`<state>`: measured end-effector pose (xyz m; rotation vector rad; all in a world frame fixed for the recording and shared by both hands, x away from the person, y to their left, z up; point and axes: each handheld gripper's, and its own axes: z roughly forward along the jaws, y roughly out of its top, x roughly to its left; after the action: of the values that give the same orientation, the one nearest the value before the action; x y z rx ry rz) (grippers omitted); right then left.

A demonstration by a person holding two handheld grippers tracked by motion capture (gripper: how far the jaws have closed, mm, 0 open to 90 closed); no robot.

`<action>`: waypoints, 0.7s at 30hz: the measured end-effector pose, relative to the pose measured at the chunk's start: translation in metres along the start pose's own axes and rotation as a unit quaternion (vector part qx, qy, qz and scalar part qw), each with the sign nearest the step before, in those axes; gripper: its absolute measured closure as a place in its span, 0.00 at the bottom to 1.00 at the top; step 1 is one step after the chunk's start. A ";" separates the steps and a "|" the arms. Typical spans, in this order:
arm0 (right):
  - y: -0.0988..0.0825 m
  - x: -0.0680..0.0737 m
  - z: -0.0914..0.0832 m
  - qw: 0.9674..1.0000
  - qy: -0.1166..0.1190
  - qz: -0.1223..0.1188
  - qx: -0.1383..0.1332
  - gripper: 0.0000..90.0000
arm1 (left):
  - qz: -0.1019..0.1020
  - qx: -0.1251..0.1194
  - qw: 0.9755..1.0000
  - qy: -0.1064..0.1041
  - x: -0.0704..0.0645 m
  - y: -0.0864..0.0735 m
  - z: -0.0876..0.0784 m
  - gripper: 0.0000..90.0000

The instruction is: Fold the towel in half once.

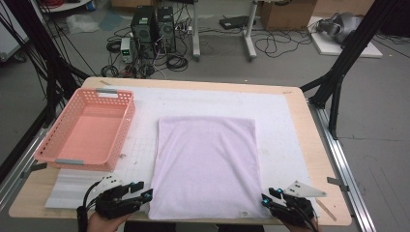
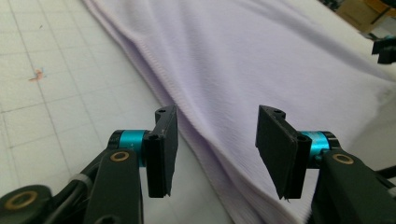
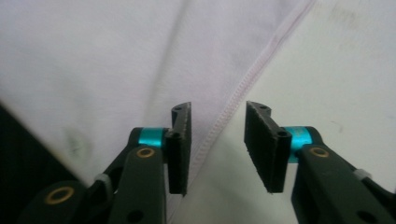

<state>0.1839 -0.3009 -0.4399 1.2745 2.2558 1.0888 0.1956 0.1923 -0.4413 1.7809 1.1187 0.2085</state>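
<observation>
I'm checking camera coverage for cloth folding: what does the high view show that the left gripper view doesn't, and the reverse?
High view alone: the pink basket left of the lilac cloth, the wooden table edge, and the right tool at the cloth's near right corner.

Left gripper view alone: the left tool up close, jaws apart astride the cloth's folded edge, pads not pressing it; an orange mark on the gridded mat.

Both: cloth, white mat, left tool.

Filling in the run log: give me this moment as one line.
scene: lilac cloth flat on mat | left claw: open at near-left corner | right claw: open at near-right corner | pink basket: empty
</observation>
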 end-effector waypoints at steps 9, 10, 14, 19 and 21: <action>0.003 0.008 0.003 0.999 0.009 -0.008 0.050 0.96 | 0.057 0.056 0.996 0.023 -0.010 -0.004 0.017 0.97; 0.003 0.008 0.002 0.999 0.011 -0.005 0.053 0.96 | 0.056 0.060 0.996 0.022 -0.008 -0.003 0.015 0.97; 0.005 0.005 -0.003 0.998 0.024 -0.005 0.066 0.93 | 0.034 0.065 0.997 -0.002 -0.001 -0.002 0.004 0.95; 0.021 -0.014 -0.003 1.000 0.004 0.011 0.008 0.58 | 0.039 0.035 0.999 -0.007 0.011 0.016 0.017 0.58; 0.029 -0.021 0.000 1.000 -0.005 0.009 -0.014 0.56 | 0.033 0.019 0.999 -0.006 0.019 0.030 0.027 0.52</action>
<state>0.2124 -0.3094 -0.4200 1.2896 2.2189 1.1138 0.2395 0.1865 -0.4366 1.8514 1.0626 0.2174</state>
